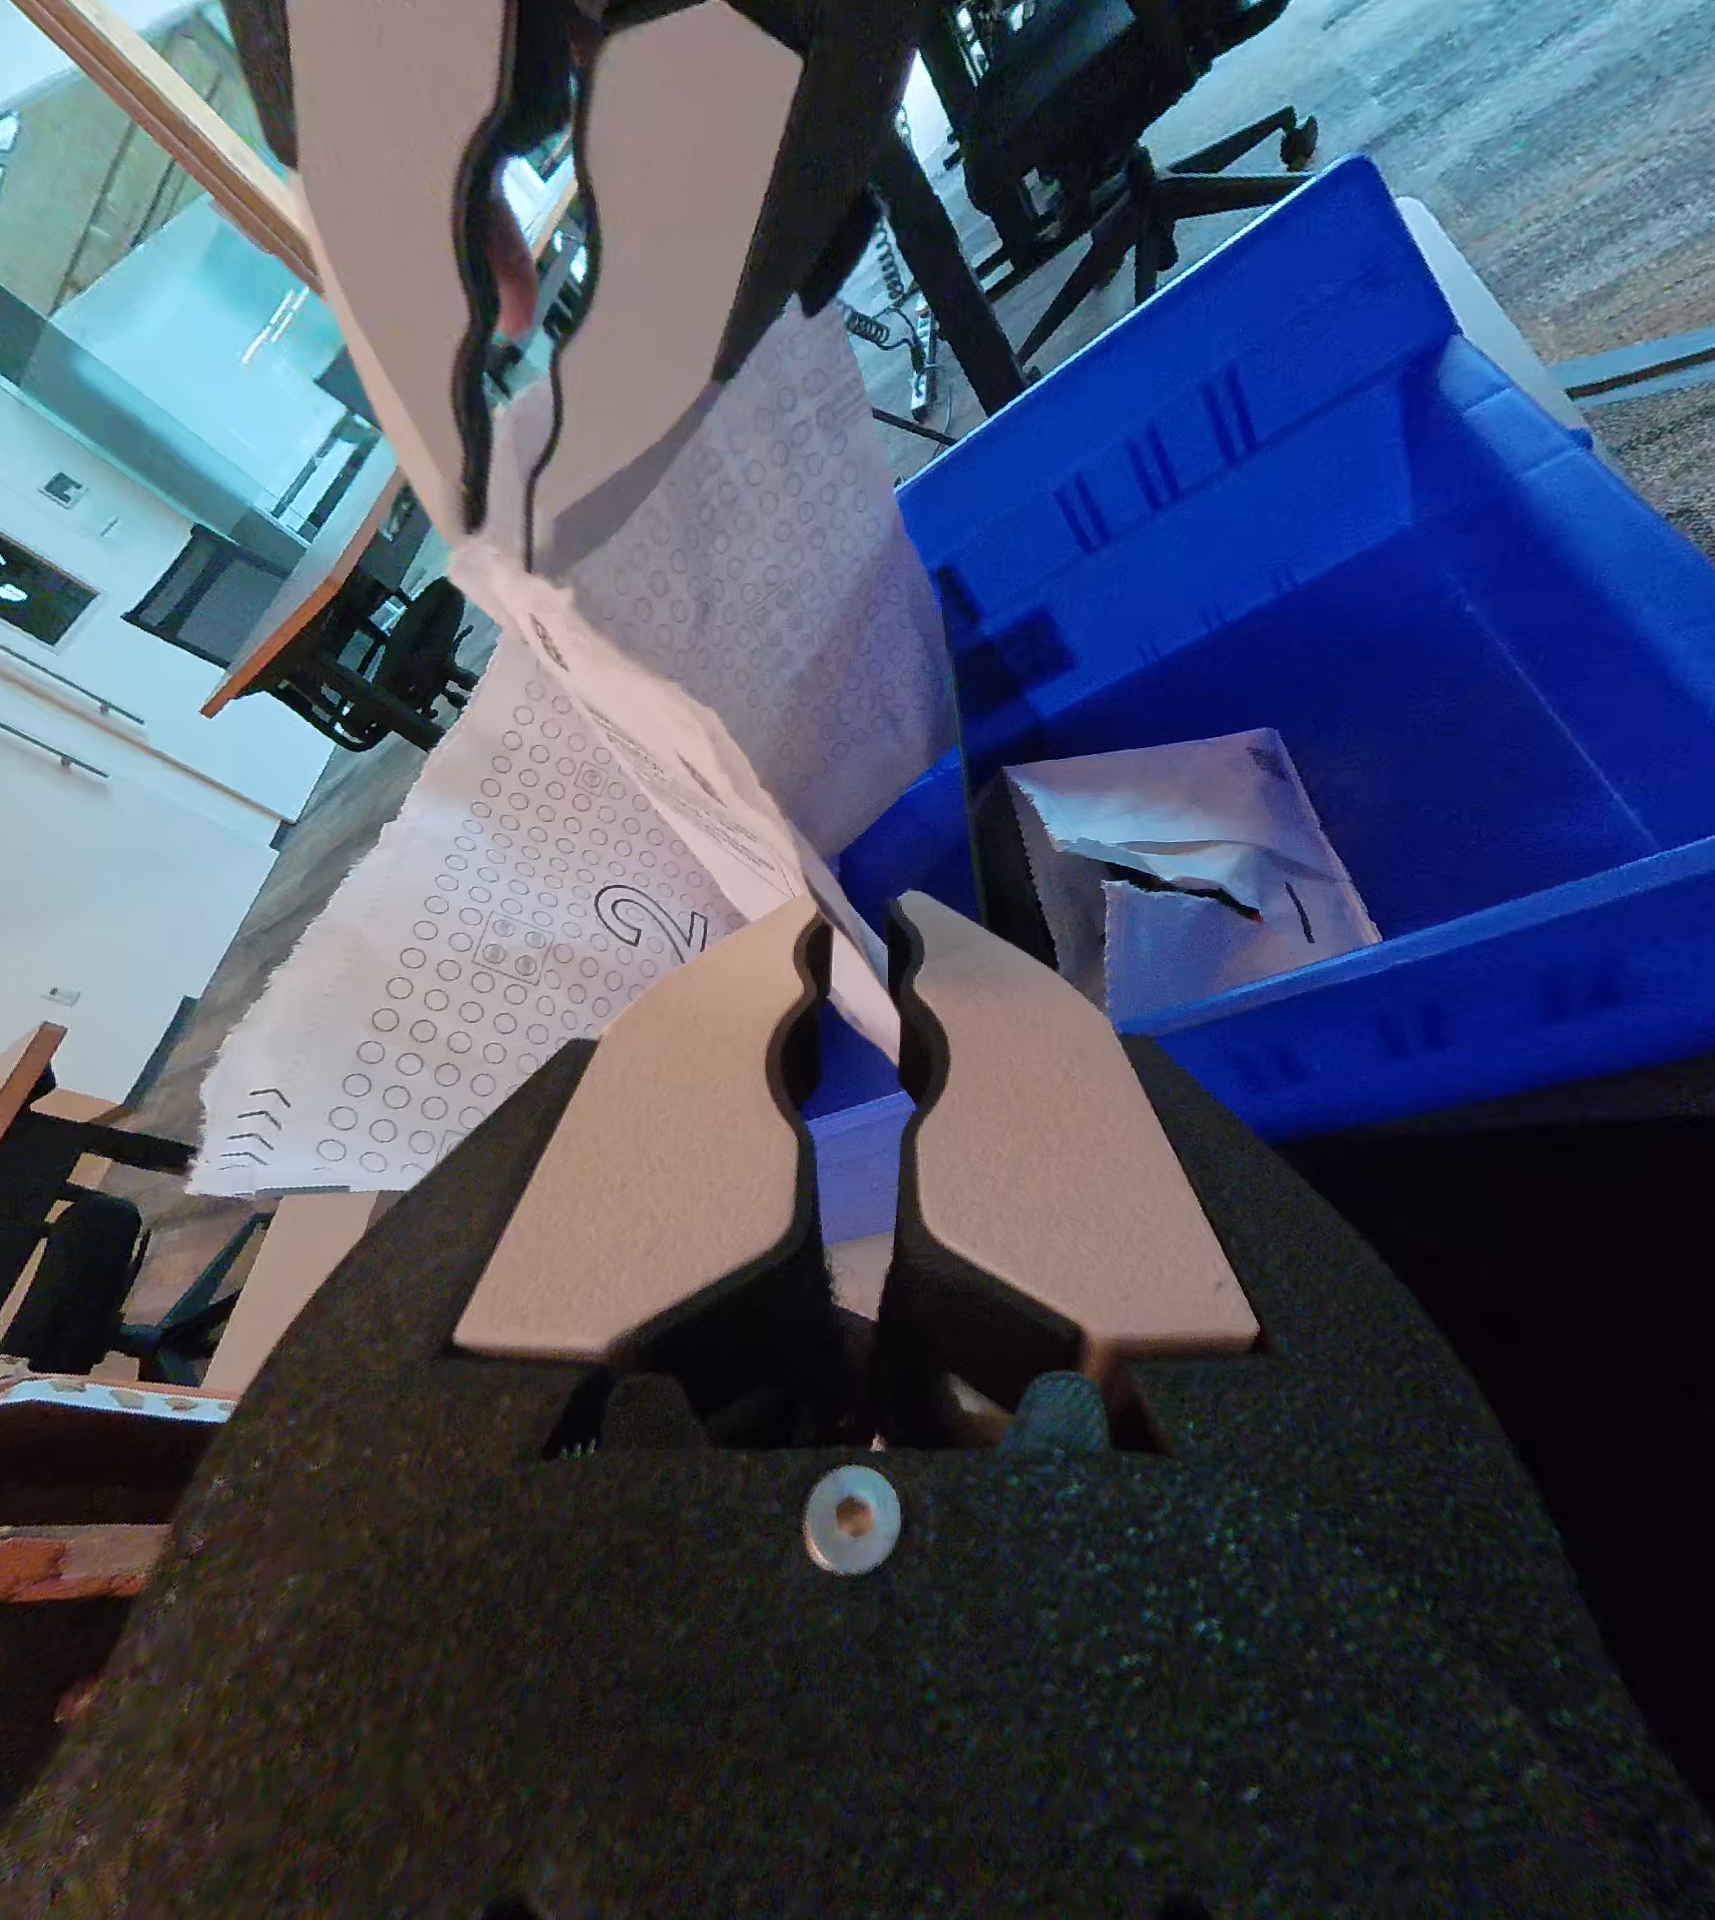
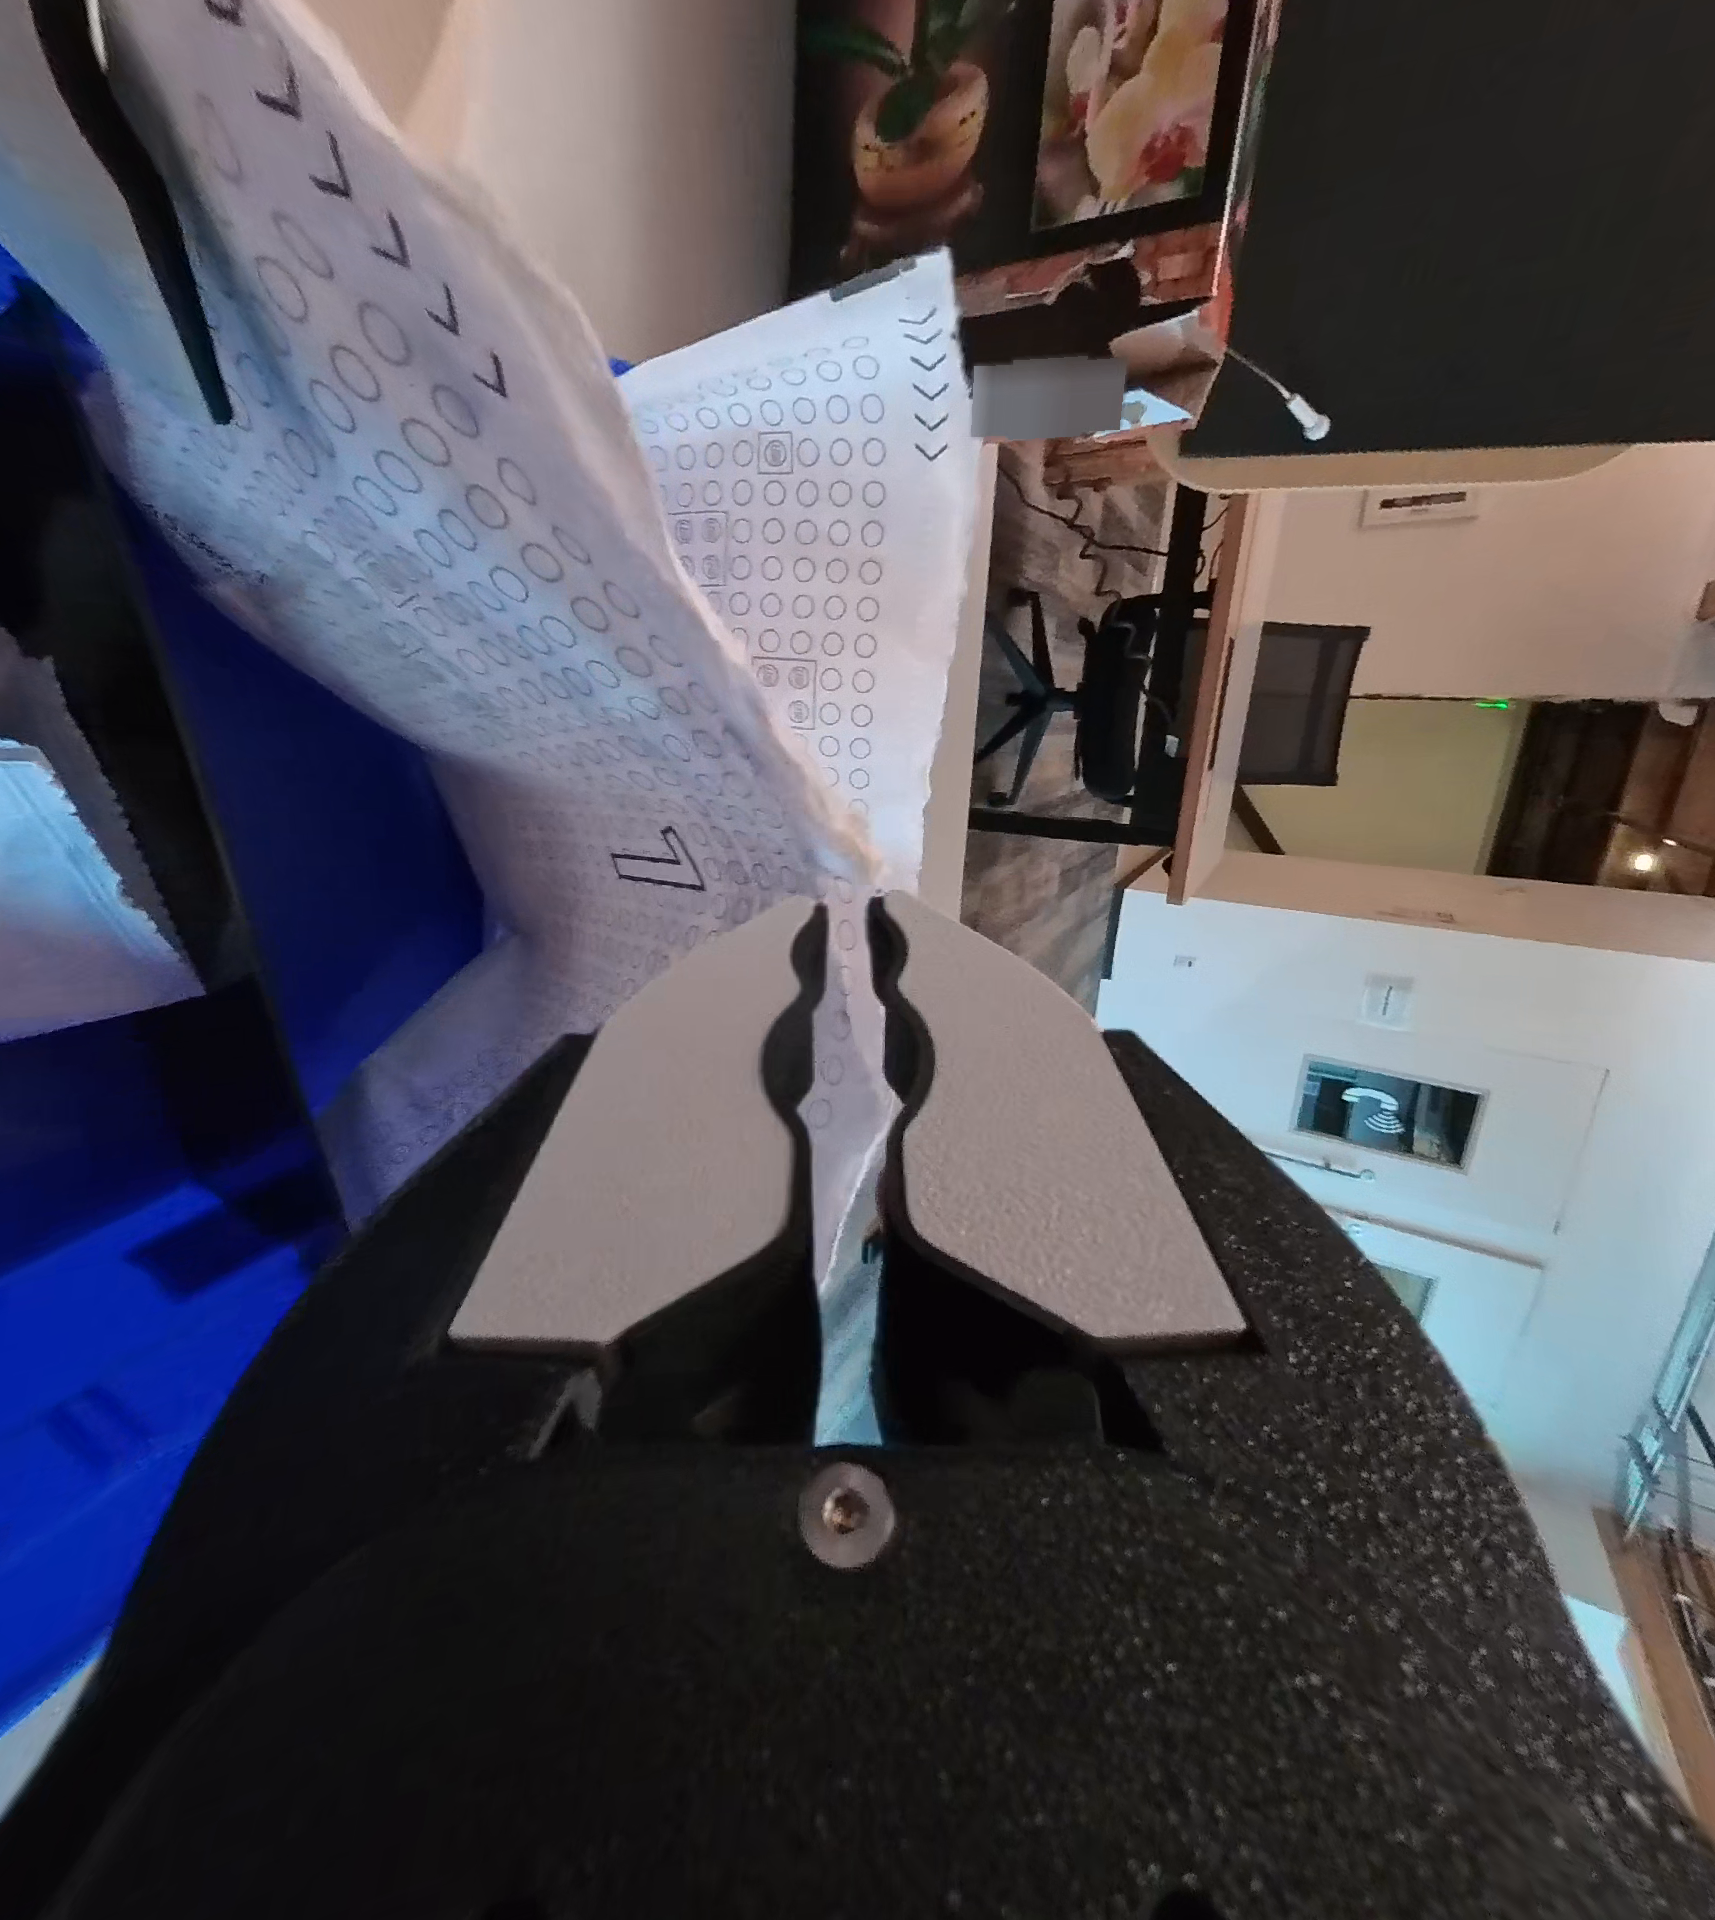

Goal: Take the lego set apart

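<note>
A white paper bag (image 1: 520, 935) printed with small circles hangs in the air between both grippers, over the blue bin. It has a ragged torn edge along its middle. My left gripper (image 1: 853, 914) is shut on one part of the bag. My right gripper (image 1: 500, 530) comes in from above and is shut on the other part. In the right wrist view the bag (image 2: 479, 582) runs from my right gripper (image 2: 845, 909) up to my left gripper (image 2: 219, 416) at the top left. No bricks show.
A blue plastic bin (image 1: 1248, 468) stands just behind and below the bag, holding torn white bags (image 1: 1196, 852). A set box with a flower picture (image 2: 1092, 125) lies nearby. Desks and office chairs (image 1: 1092, 156) stand farther off. Left tips to right tips: about 11 cm.
</note>
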### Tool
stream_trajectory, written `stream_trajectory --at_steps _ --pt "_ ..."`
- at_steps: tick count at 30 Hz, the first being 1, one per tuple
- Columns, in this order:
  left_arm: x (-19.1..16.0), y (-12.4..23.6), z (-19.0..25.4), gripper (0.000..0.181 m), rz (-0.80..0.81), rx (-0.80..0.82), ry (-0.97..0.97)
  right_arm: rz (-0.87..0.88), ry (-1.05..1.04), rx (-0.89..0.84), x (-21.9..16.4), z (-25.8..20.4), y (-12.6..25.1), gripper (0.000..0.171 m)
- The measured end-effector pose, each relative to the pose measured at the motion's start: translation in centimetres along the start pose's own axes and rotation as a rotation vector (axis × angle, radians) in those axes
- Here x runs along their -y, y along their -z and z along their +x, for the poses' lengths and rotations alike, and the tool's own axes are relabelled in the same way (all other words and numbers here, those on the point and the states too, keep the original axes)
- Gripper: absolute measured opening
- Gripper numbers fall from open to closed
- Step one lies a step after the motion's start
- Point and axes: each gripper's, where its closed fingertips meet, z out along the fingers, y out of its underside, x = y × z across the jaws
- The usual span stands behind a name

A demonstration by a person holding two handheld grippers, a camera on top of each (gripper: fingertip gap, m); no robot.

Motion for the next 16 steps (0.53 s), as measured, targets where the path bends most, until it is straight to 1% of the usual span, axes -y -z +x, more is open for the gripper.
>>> stream_trajectory --at_steps 4,10,16 --pt "0.01 -0.06 0.04 0.012 0.006 -0.002 0.020 -0.004 -0.021 0.009 -0.29 -0.08 0.20 0.000" --pt "0.23 0.22 -0.60 0.031 0.009 0.030 0.072 -0.010 -0.018 0.031 -0.53 -0.17 0.30 0.000" --pt "0.31 0.18 -0.81 0.029 0.012 0.033 0.113 -0.025 -0.039 0.103 -0.65 -0.88 0.67 0.000"
